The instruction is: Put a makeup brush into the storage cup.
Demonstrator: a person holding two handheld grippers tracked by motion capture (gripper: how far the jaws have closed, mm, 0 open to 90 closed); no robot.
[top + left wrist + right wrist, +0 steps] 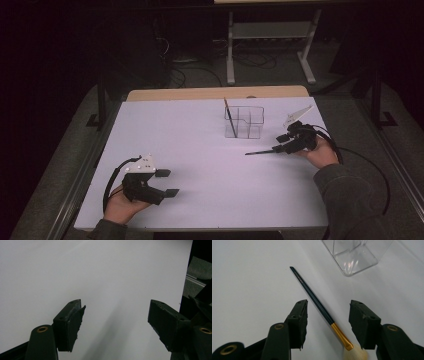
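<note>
**Light brush, thin handle: where the right gripper should bite**

Because the makeup brush (319, 302) lies flat on the white surface (200, 150), it offers very little height to pinch, and that looks like the main difficulty. It has a slim dark handle, a gold ferrule and a pale, fluffy head. I judge it very light and stiff along the shaft, with a glossy finish that could roll or slip sideways under uneven pressure. The bristles are soft and would splay if squeezed, so they are a poor place to hold.

Seen from the right gripper view, the right gripper (328, 322) straddles the brush with its jaws spread, neither pad touching; the ferrule lies between them and the handle tip points to about 11 o'clock. The best hold seems to be the handle just above the ferrule, squarely across the shaft.

A clear plastic organizer (244, 121) stands near, at about 1 o'clock from the brush in that view, with another slim brush (229, 117) leaning in it.

At the near left of the surface, the left gripper (167, 183) rests spread and empty.
</note>
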